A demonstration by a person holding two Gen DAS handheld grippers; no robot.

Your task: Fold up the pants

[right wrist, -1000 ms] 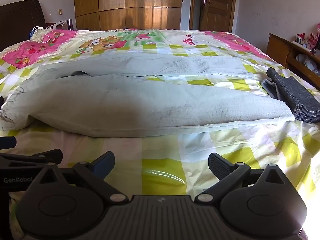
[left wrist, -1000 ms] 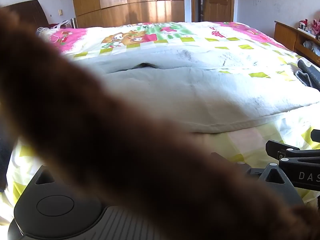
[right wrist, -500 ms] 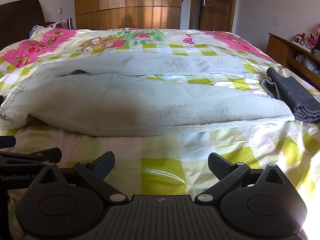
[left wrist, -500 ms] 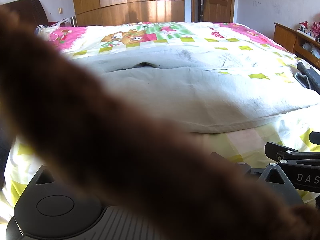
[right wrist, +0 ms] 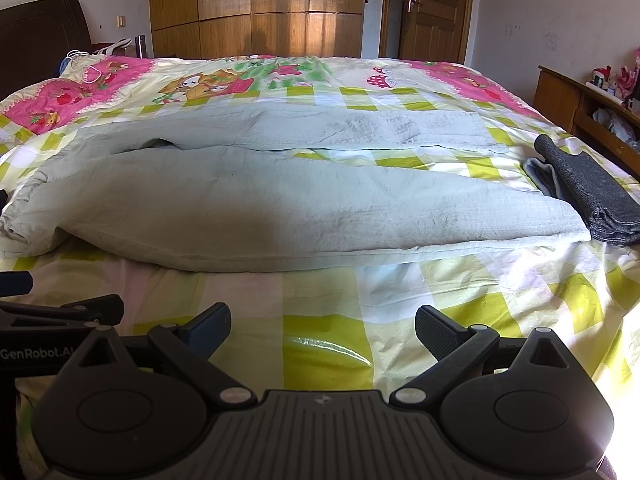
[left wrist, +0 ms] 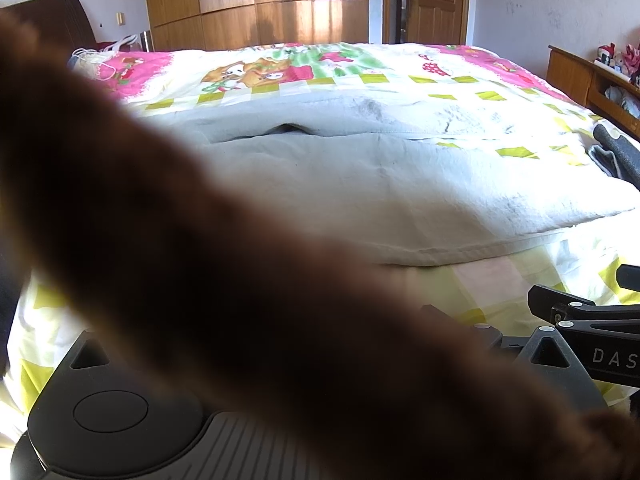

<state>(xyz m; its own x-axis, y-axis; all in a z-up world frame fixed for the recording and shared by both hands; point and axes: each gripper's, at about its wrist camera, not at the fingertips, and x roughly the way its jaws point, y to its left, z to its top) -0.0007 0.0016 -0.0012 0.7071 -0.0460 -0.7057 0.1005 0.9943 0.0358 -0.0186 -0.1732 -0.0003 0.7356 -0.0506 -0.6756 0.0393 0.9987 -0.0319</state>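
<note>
Pale green pants [right wrist: 280, 208] lie flat across the bed, legs spread in a V, waist at the left. They also show in the left wrist view [left wrist: 400, 184]. My right gripper [right wrist: 322, 330] is open and empty, low over the sheet in front of the near leg. In the left wrist view a blurred brown furry thing [left wrist: 240, 300] covers the fingers of my left gripper, so its state is hidden. Its side shows at the left edge of the right wrist view [right wrist: 60, 320].
A folded dark grey garment [right wrist: 588, 196] lies at the right end of the pants. The bed has a checked cartoon sheet [right wrist: 440, 304]. A wooden shelf [right wrist: 580, 104] stands at the right, a wardrobe [right wrist: 256, 8] and a door behind.
</note>
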